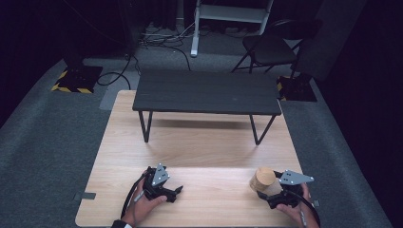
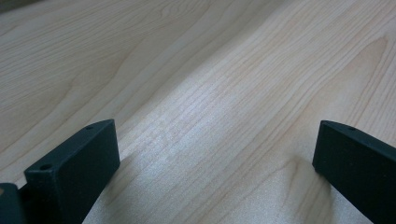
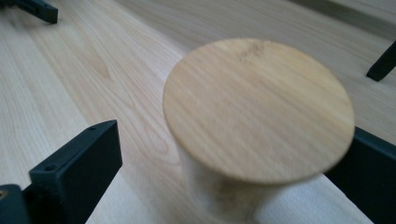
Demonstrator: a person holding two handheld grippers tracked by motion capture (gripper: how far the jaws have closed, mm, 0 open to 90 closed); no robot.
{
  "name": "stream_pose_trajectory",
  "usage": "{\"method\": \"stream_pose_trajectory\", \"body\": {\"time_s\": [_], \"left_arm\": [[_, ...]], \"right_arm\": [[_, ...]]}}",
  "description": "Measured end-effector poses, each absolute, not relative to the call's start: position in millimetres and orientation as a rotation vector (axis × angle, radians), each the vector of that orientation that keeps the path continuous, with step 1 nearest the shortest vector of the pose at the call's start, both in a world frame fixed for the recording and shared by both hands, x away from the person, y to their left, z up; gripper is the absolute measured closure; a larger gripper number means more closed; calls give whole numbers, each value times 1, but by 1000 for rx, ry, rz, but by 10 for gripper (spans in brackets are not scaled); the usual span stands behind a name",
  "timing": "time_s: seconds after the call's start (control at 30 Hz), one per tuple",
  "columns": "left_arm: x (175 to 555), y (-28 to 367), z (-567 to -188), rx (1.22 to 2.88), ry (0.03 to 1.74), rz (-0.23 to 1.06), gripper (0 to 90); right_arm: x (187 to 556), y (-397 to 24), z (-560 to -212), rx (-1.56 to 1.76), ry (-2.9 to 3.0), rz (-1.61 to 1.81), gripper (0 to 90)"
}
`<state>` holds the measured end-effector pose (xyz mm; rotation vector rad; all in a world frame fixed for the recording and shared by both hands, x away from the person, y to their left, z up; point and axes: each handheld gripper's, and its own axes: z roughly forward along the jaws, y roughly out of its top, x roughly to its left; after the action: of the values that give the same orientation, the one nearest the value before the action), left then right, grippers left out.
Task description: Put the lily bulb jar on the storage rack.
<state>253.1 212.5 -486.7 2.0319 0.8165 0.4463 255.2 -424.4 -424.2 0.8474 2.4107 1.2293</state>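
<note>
A pale round jar with a flat bamboo lid (image 1: 263, 179) stands upright on the light wooden table (image 1: 199, 142) near its front right corner. My right gripper (image 1: 264, 195) sits just behind it, held by a hand. In the right gripper view the jar (image 3: 257, 109) stands between the open jaws of the right gripper (image 3: 233, 140), close against the right jaw and well apart from the left one. My left gripper (image 1: 177, 192) rests low at the front left, held by the other hand. The left gripper (image 2: 217, 133) is open over bare wood.
A low black bench (image 1: 206, 92) on thin metal legs stands across the far half of the table; one of its legs (image 3: 383, 63) is seen beyond the jar. Grey carpet surrounds the table, with a black folding chair (image 1: 271, 47) and cables farther back.
</note>
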Motion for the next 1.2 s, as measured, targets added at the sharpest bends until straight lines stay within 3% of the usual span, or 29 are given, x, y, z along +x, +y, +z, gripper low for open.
{"method": "stream_pose_trajectory", "body": {"time_s": [0.3,0.5,0.83,1.2], "left_arm": [[253,213,-487,2032,815,445,6],[254,213,-487,2032,812,443,7],[254,213,-487,2032,812,441,7],[253,213,-487,2032,815,444,7]], "right_arm": [[272,-414,-428,889,2424,1185,29],[275,-409,-431,865,2430,1156,243],[273,-399,-423,900,2410,1130,247],[296,-373,-335,816,2395,1180,247]]}}
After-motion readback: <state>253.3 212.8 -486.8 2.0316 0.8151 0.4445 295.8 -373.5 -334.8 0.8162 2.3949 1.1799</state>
